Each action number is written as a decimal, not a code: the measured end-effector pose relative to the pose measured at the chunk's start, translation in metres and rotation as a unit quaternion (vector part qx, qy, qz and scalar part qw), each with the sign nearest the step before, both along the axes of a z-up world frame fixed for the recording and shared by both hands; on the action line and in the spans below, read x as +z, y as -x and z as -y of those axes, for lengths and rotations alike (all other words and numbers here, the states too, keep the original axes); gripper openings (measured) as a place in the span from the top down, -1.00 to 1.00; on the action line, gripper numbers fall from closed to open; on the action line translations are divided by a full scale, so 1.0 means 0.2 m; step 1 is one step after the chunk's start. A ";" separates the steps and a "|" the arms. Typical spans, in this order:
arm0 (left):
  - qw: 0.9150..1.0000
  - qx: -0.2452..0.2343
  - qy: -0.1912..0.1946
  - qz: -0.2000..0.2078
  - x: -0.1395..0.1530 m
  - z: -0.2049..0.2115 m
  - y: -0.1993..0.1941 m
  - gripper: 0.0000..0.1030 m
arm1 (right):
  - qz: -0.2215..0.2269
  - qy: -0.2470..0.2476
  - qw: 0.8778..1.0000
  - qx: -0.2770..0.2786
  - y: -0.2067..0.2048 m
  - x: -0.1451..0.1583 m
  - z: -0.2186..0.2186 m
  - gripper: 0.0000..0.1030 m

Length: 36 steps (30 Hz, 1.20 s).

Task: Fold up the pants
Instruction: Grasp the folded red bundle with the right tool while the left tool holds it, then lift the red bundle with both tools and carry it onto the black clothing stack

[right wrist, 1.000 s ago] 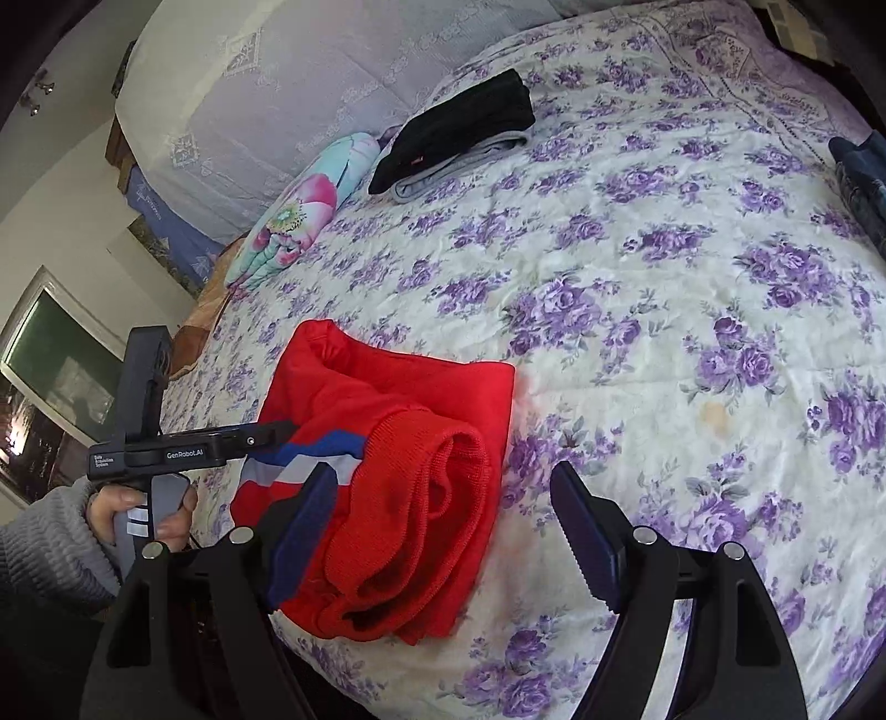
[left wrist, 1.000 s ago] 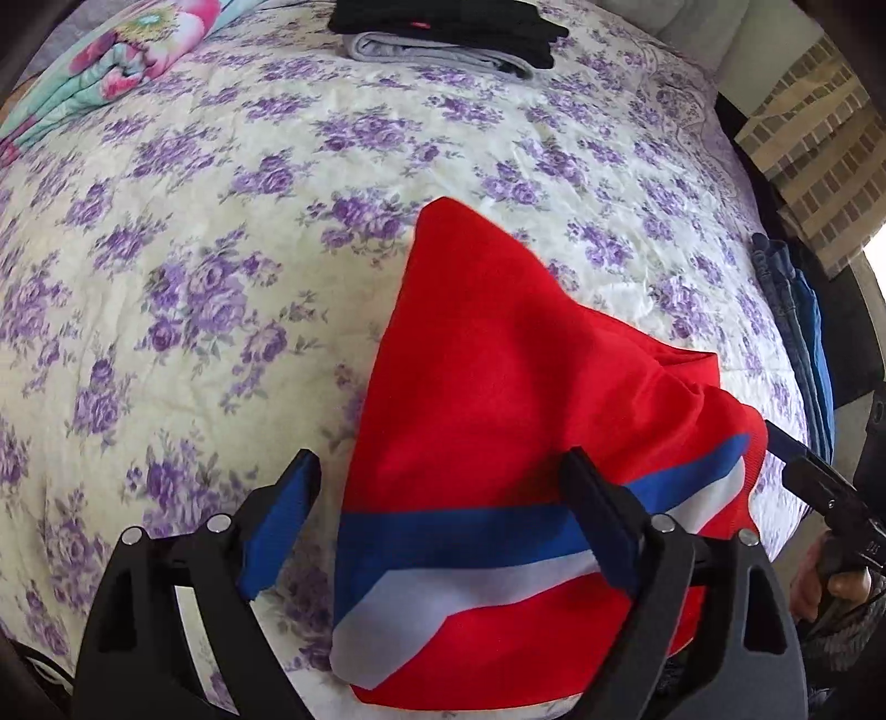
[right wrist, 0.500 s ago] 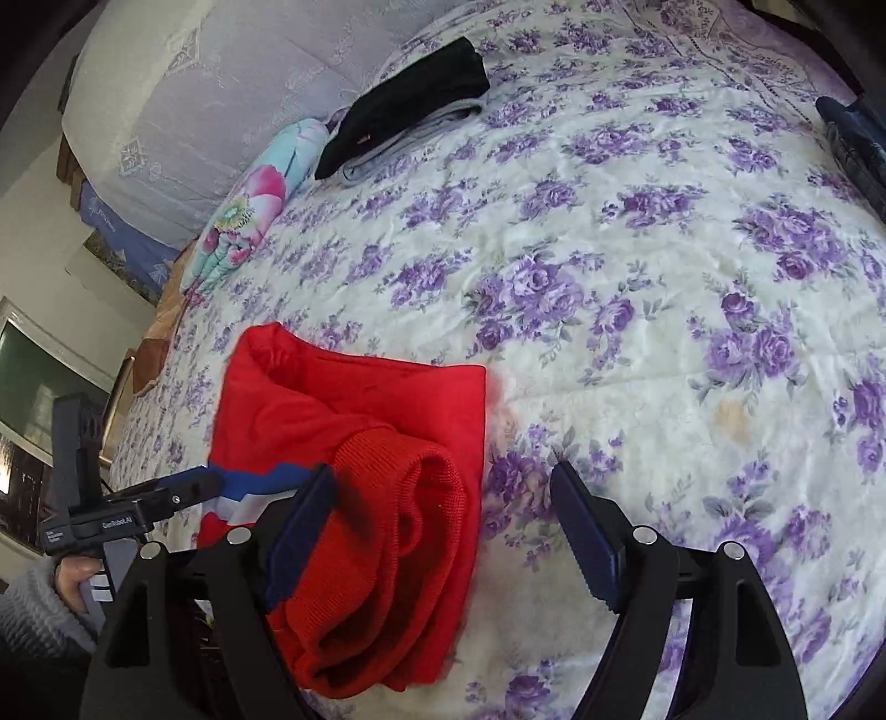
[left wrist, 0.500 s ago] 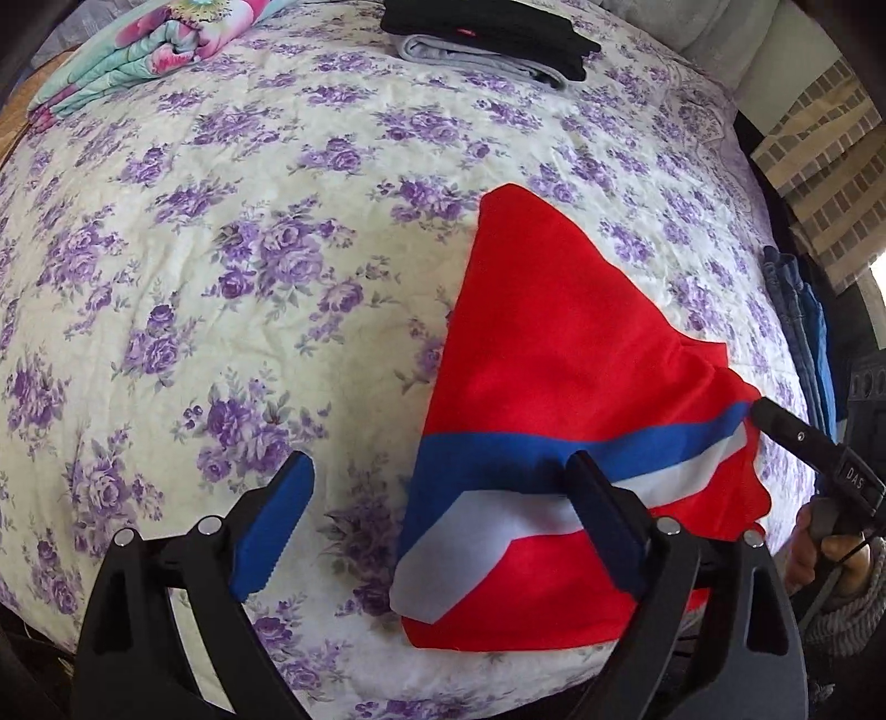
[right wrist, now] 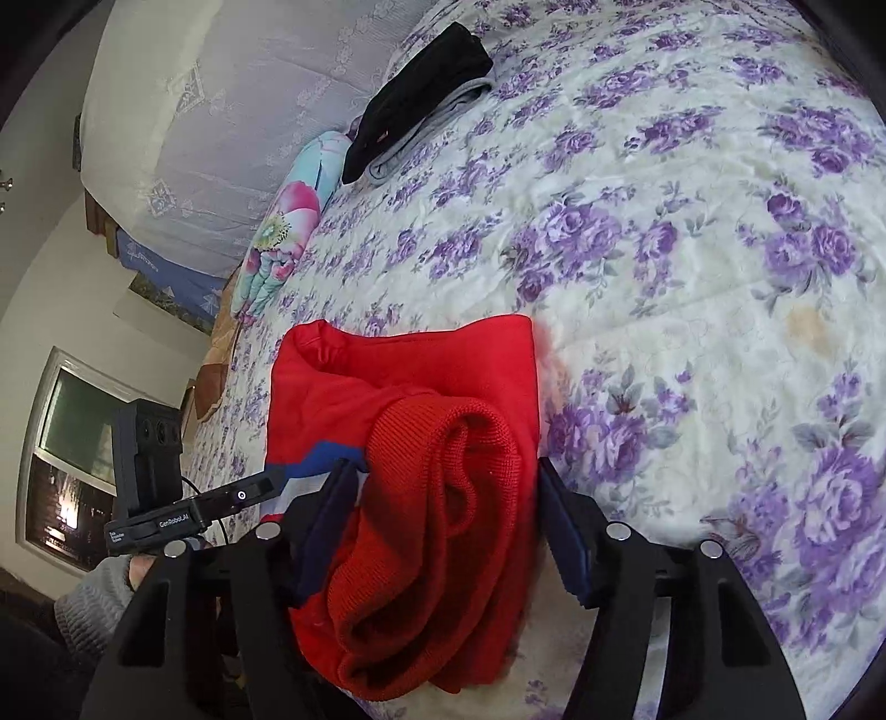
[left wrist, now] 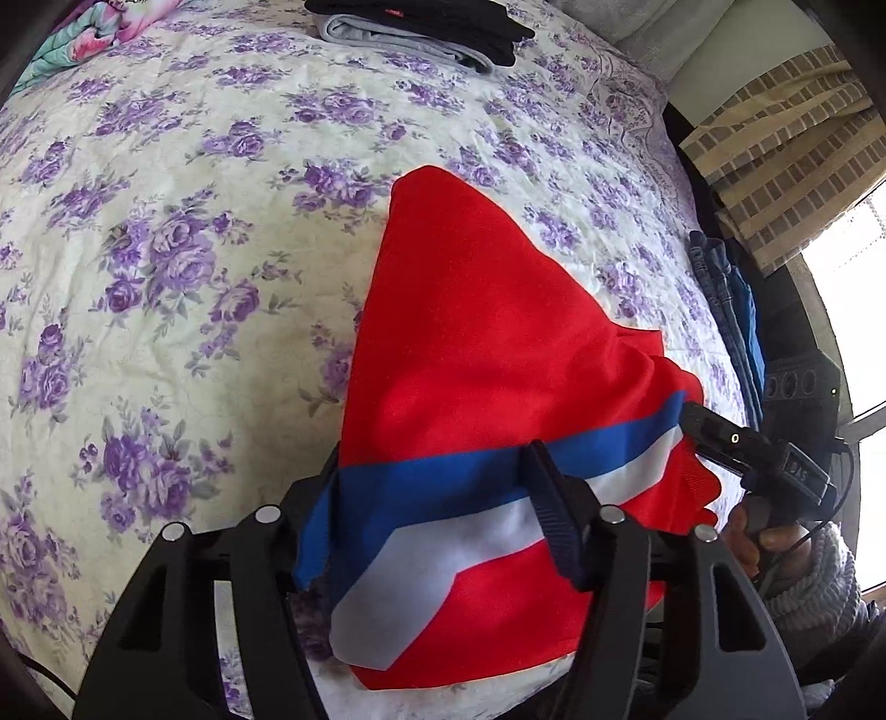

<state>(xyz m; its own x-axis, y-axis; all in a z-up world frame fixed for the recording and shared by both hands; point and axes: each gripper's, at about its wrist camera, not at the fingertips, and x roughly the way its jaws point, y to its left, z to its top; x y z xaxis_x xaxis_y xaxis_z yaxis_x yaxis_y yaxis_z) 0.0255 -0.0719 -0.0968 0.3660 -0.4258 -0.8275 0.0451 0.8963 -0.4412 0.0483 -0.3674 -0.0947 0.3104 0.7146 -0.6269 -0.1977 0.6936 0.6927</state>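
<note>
The red pants (left wrist: 487, 354) with a blue and white stripe lie folded on the floral bedspread (left wrist: 166, 249) near its front edge. My left gripper (left wrist: 437, 504) straddles the striped end, its jaws narrowed with the cloth between them. In the right wrist view the pants (right wrist: 410, 421) show a bunched ribbed waistband. My right gripper (right wrist: 443, 515) has its jaws on either side of that bunched end, narrowed around it. The right gripper also shows in the left wrist view (left wrist: 742, 448), at the pants' right edge.
A stack of folded black and grey clothes (left wrist: 421, 27) lies at the far side of the bed. A floral pillow (right wrist: 288, 221) lies beside it. Folded jeans (left wrist: 725, 299) sit at the right edge of the bed. A window (right wrist: 72, 459) is to the left.
Both grippers have moved in onto the pants and their jaws have narrowed, from wide open to closing around the cloth at each end.
</note>
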 end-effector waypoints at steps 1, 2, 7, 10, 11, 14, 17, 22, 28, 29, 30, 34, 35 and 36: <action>1.000 -0.002 0.004 0.001 0.00 0.00 0.00 -0.15 | -0.001 -0.005 1.000 0.000 0.00 -0.01 0.00 -0.17; 1.000 -0.004 0.007 0.001 0.00 0.00 0.00 -0.14 | -0.002 -0.011 1.000 0.002 0.00 -0.01 0.01 -0.12; 1.000 -0.006 0.020 0.000 -0.01 -0.01 0.03 -0.06 | -0.015 -0.030 0.999 0.002 0.01 -0.03 0.05 0.07; 1.000 -0.003 0.031 -0.003 -0.02 -0.02 0.04 -0.06 | -0.015 -0.027 1.000 -0.001 0.02 -0.03 0.05 0.11; 0.999 -0.001 0.035 -0.006 -0.03 -0.02 0.03 -0.06 | -0.015 -0.026 1.000 -0.003 0.02 -0.04 0.05 0.12; 0.998 0.005 0.055 -0.016 -0.07 -0.05 0.02 -0.11 | -0.017 -0.021 1.000 -0.006 0.03 -0.05 0.05 0.17; 0.999 0.003 0.047 -0.005 -0.05 -0.03 0.03 0.05 | -0.016 -0.009 1.000 -0.005 0.03 -0.03 0.03 0.29; 0.999 -0.021 0.031 0.032 0.14 0.00 0.05 0.68 | 0.017 0.043 0.999 0.000 0.07 0.16 -0.04 0.46; 0.991 -0.043 0.013 0.127 0.63 -0.04 0.02 0.68 | 0.113 0.049 0.992 0.000 0.06 0.65 -0.10 0.47; 0.989 -0.044 0.012 0.143 0.71 -0.05 -0.01 0.68 | 0.131 0.046 0.990 -0.003 0.04 0.75 -0.11 0.47; 0.985 -0.046 0.010 0.164 0.83 -0.07 -0.05 0.68 | 0.152 0.045 0.987 -0.006 0.01 0.85 -0.12 0.47; 0.972 -0.045 0.002 0.231 1.21 -0.10 -0.27 0.68 | 0.231 0.050 0.971 -0.021 -0.18 1.25 -0.14 0.47; 0.969 -0.043 0.001 0.244 1.29 -0.10 -0.33 0.68 | 0.250 0.052 0.967 -0.026 -0.24 1.35 -0.15 0.47; 0.965 -0.039 0.000 0.258 1.36 -0.11 -0.39 0.68 | 0.270 0.057 0.961 -0.030 -0.31 1.44 -0.16 0.47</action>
